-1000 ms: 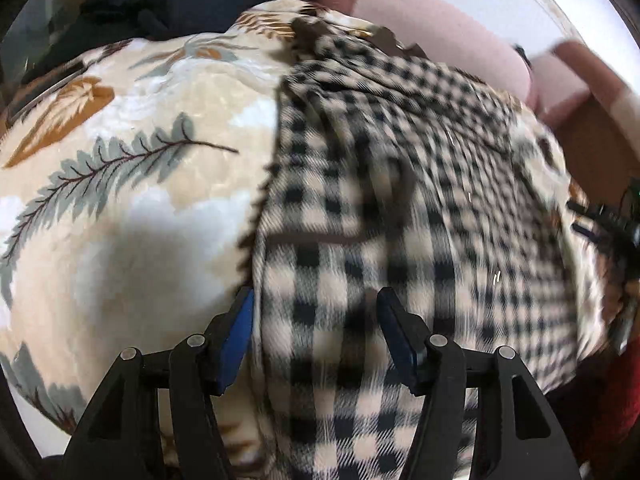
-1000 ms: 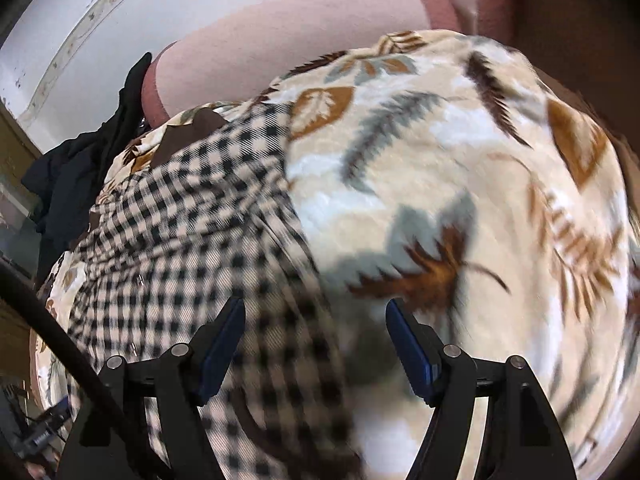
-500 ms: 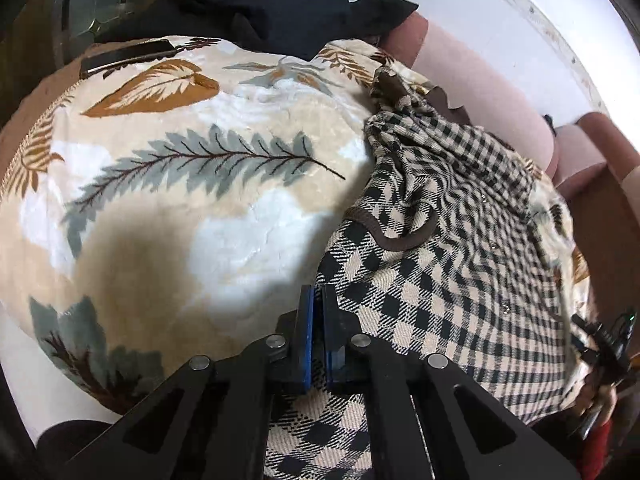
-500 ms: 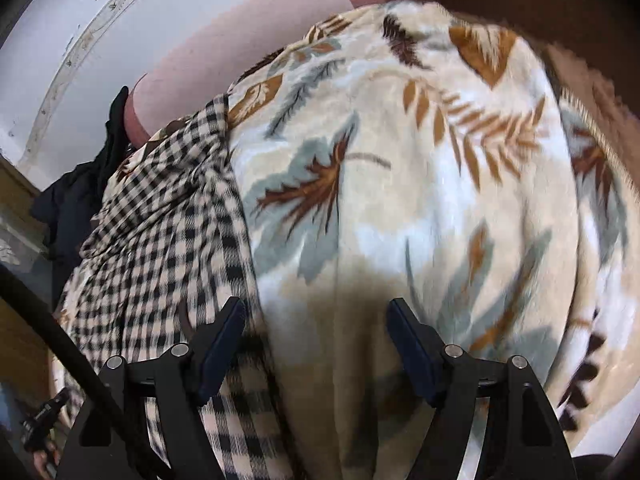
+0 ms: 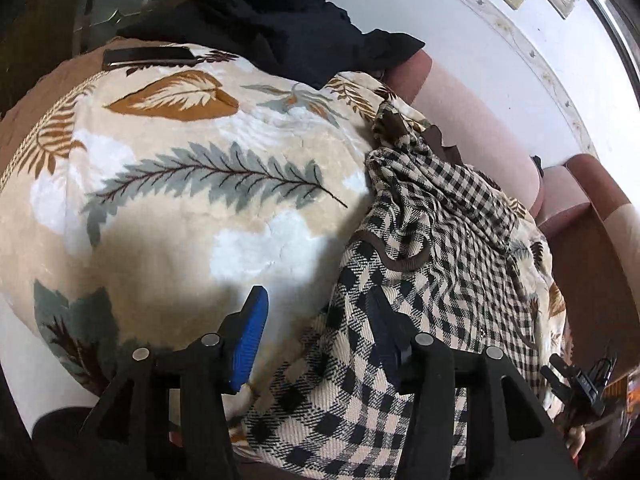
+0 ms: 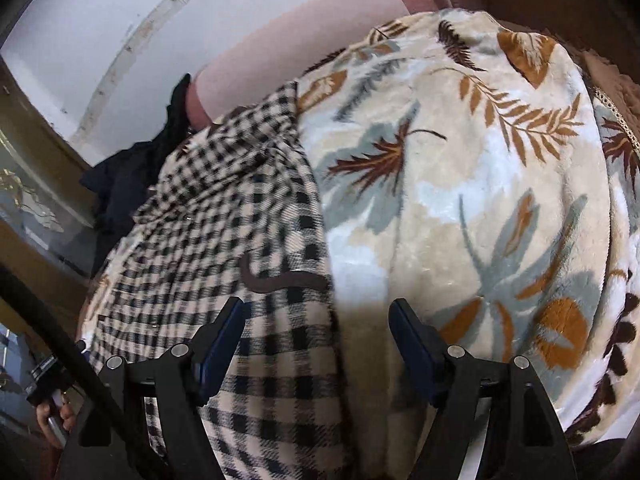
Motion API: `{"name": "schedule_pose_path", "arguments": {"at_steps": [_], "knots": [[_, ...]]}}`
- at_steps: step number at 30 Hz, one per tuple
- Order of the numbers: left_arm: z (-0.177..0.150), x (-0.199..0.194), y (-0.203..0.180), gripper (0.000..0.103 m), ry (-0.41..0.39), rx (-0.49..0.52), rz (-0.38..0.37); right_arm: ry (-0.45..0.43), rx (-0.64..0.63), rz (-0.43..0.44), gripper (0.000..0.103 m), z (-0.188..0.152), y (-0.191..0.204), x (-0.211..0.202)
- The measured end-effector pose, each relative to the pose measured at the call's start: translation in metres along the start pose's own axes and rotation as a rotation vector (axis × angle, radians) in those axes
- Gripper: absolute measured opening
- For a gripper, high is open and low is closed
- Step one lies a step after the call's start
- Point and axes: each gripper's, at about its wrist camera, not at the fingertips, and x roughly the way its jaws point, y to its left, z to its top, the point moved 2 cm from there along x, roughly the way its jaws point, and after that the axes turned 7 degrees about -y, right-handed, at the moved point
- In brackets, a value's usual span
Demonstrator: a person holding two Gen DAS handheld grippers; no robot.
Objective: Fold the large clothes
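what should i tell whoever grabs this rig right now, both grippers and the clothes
Left gripper: open, jaws just reopened, over the left edge of the black-and-cream checked garment, gripping nothing.
Right gripper: open, empty, over the garment's right edge.
The garment lies lengthwise on the cream leaf-print fleece blanket, sides turned in, brown trim showing.
A dark garment is heaped at the far end.
Left: the crosswise fold, probably.

Wall: ahead of you, a white wall (image 5: 460,40) with a scuffed trim strip.
Sofa: your view takes in a pink backrest (image 5: 472,120) under a leaf-print blanket (image 5: 180,200).
Light: daylight brightens the blanket, shadowed nearest you.
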Motion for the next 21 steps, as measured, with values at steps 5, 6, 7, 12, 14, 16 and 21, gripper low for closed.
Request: {"name": "schedule_pose_path", "arguments": {"at_steps": [5, 6, 7, 12, 14, 16, 21], "knots": [[-0.009, 0.038, -0.011, 0.057, 0.145, 0.032, -0.072, 0.061, 0.02, 0.028, 0.08, -0.01, 0.002, 0.021], [-0.014, 0.045, -0.012, 0.057, 0.173, 0.027, -0.085, 0.07, 0.009, 0.036, 0.08, -0.01, 0.005, 0.021], [-0.017, 0.046, -0.014, 0.057, 0.163, 0.038, -0.08, 0.087, 0.013, 0.067, 0.079, -0.011, 0.008, 0.022], [-0.035, 0.04, -0.029, 0.018, 0.214, 0.092, -0.17, 0.171, 0.065, 0.224, 0.077, -0.031, 0.017, 0.02], [-0.044, 0.038, -0.031, 0.018, 0.218, 0.103, -0.178, 0.187, 0.084, 0.257, 0.074, -0.038, 0.018, 0.017], [-0.051, 0.036, -0.032, 0.018, 0.209, 0.103, -0.177, 0.201, 0.107, 0.278, 0.068, -0.044, 0.019, 0.016], [-0.055, 0.035, -0.024, 0.043, 0.199, -0.009, -0.247, 0.207, 0.093, 0.269, 0.066, -0.054, 0.025, 0.014]]}}
